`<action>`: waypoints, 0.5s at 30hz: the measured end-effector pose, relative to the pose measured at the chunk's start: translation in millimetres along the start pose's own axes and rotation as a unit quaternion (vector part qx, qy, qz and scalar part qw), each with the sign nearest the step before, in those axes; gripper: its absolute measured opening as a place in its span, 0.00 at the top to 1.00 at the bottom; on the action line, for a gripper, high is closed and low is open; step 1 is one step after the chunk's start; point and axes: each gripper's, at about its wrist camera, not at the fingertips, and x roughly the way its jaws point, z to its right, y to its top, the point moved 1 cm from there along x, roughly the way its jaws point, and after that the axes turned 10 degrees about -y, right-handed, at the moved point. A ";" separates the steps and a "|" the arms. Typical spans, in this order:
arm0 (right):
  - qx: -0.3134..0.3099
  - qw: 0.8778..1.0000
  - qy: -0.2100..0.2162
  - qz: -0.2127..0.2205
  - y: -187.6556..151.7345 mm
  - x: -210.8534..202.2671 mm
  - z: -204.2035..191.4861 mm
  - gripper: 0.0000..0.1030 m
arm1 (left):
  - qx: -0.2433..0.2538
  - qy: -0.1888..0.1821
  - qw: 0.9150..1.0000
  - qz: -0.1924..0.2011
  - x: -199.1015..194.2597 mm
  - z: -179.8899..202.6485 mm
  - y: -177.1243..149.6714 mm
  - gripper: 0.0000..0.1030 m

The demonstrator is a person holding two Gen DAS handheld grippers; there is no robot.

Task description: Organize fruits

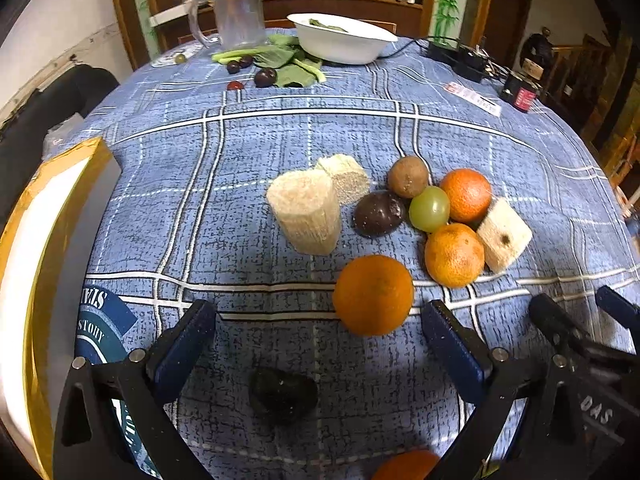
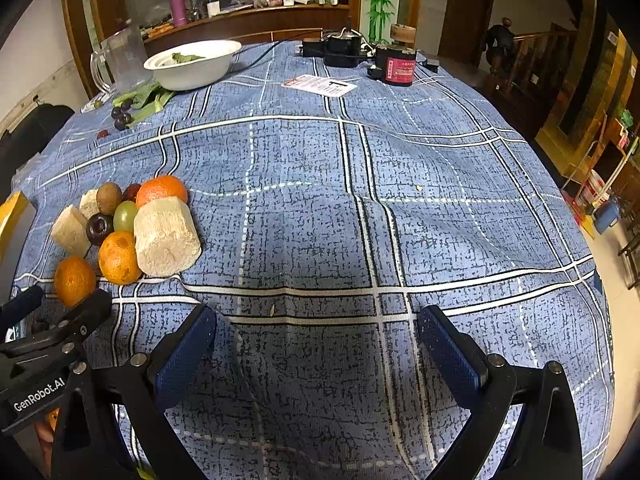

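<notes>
Fingers of the left gripper (image 1: 318,344) stand wide apart, blue pads facing in, clamped on nothing; a dark fruit (image 1: 283,395) lies on the cloth between them, low in the left wrist view, touching neither pad. Right gripper (image 2: 316,344), same stance: spread, empty, bare blue plaid tablecloth (image 2: 400,200) beneath.

Left to right in the left wrist view:
- yellow-edged box (image 1: 48,216) at the table's left margin; contents not visible.
- two pale fibrous chunks (image 1: 306,218), one upright, one behind it, touching.
- dark plum-like fruit (image 1: 378,213), brown kiwi-like fruit (image 1: 408,177), green grape (image 1: 429,209), clustered and touching.
- lone orange (image 1: 373,295), just ahead of the left gripper's right pad, slightly apart from the cluster.
- two smaller oranges (image 1: 454,255), one behind the other, with a third pale chunk (image 1: 504,235) against them.

Far end: white bowl (image 1: 342,38) holding something green, leafy greens and small dark fruits beside it.

Handling, judged: the dark fruit is likely soft-skinned, bruisable and smooth; take it across its widest middle with light pressure. The oranges look firm, their pebbled rind offering grip, round enough to roll if nudged. The grape seems the most fragile.
</notes>
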 end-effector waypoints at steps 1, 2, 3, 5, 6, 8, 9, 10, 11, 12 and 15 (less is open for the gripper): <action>-0.001 1.000 0.000 -0.002 1.1 0.5 -0.3 0.01 | 0.001 -0.003 1.000 -0.004 -2.8 -1.3 -1.4 0.00; -0.002 1.000 0.000 -0.001 2.0 0.9 -0.6 0.01 | -0.002 -0.006 1.000 -0.001 -7.4 -3.4 -2.3 0.00; -0.002 1.000 0.000 0.000 3.5 0.8 -0.9 0.01 | -0.007 -0.012 1.000 0.012 -15.9 -6.9 -3.6 0.00; -0.003 1.000 0.000 0.002 1.6 1.3 -2.1 0.01 | -0.009 -0.011 0.998 0.056 -43.0 -13.1 -6.4 0.00; -0.002 1.000 -0.001 0.003 0.6 1.8 -2.7 0.01 | -0.008 -0.007 0.997 0.080 -58.6 -17.0 -8.1 0.00; -0.002 1.000 -0.001 0.004 0.1 2.1 -2.3 0.01 | -0.007 0.001 0.992 0.127 -91.2 -27.4 -10.6 0.00; -0.001 1.000 -0.001 0.004 -0.4 1.9 -2.4 0.01 | -0.008 0.006 0.988 0.153 -108.1 -33.3 -12.1 0.00; -0.001 1.000 -0.002 0.004 -0.7 1.9 -2.6 0.01 | -0.008 0.015 0.981 0.191 -130.0 -40.8 -15.8 0.00; -0.001 1.000 -0.002 0.005 -0.8 1.6 -1.9 0.01 | -0.008 0.024 0.976 0.214 -141.9 -44.6 -16.3 0.00; -0.001 1.000 -0.002 0.005 -0.9 1.8 -1.9 0.01 | -0.004 0.044 0.969 0.243 -154.2 -50.0 -17.2 0.00; 0.004 1.000 0.004 0.004 -0.5 1.0 0.9 0.04 | 0.023 0.090 0.970 0.226 -155.9 -61.8 -19.0 0.00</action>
